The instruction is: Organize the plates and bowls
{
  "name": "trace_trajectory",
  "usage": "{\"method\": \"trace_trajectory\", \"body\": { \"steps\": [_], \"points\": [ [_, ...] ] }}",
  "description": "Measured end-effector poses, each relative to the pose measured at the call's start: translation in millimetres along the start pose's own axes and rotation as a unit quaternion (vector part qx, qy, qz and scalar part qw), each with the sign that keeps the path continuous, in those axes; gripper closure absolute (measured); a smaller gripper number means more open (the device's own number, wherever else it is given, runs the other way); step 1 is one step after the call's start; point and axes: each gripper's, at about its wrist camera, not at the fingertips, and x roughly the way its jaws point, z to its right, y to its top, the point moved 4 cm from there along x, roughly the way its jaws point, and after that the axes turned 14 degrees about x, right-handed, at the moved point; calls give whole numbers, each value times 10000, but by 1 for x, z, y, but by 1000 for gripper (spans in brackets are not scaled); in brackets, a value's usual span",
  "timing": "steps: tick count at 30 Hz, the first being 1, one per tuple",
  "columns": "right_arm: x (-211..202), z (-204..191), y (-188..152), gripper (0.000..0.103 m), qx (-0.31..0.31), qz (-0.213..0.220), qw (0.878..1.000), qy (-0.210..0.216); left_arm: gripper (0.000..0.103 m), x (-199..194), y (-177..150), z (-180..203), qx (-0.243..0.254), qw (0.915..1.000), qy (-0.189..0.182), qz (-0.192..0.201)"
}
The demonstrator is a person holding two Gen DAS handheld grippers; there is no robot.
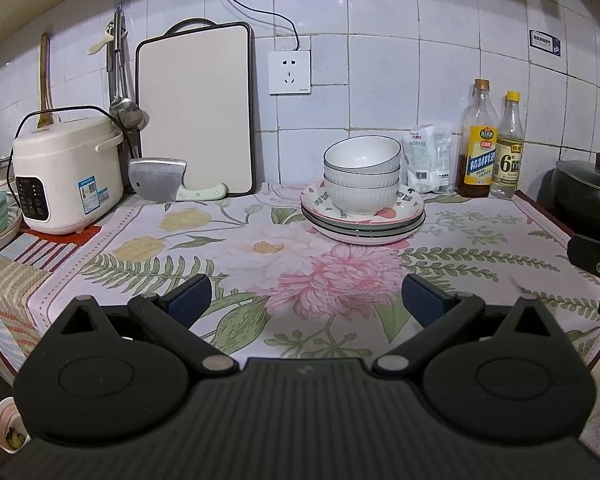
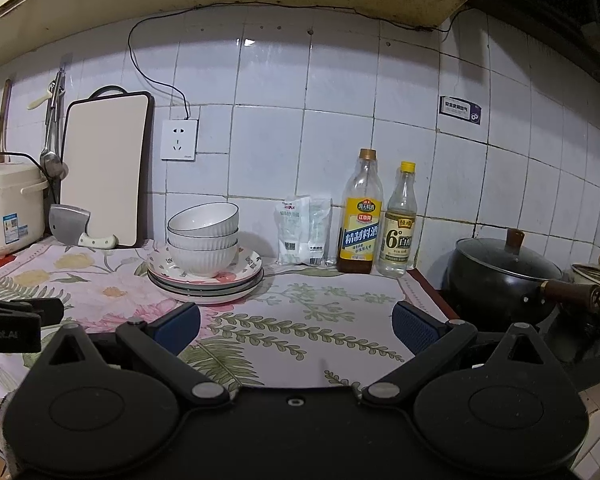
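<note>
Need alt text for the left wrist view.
Three white bowls nest on stacked plates on a floral mat, beyond the open, empty left gripper. A rice cooker stands left, two bottles right.

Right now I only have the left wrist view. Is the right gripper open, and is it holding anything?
Observer: The right gripper is open and empty, over the floral cloth, to the right of the stack of bowls and plates.
Operator: What lies past the black pot at my right edge?
Observer: The black pot has a wooden handle pointing right, and a second lidded pot stands just beyond it.
</note>
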Motion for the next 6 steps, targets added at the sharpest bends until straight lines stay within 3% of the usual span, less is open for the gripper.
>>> {"method": "trace_trajectory", "body": {
  "steps": [6],
  "points": [
    [0,0,0,0,-5,-11,10000,-5,0,-1,0,1,8,10000,9,0]
  ]
}}
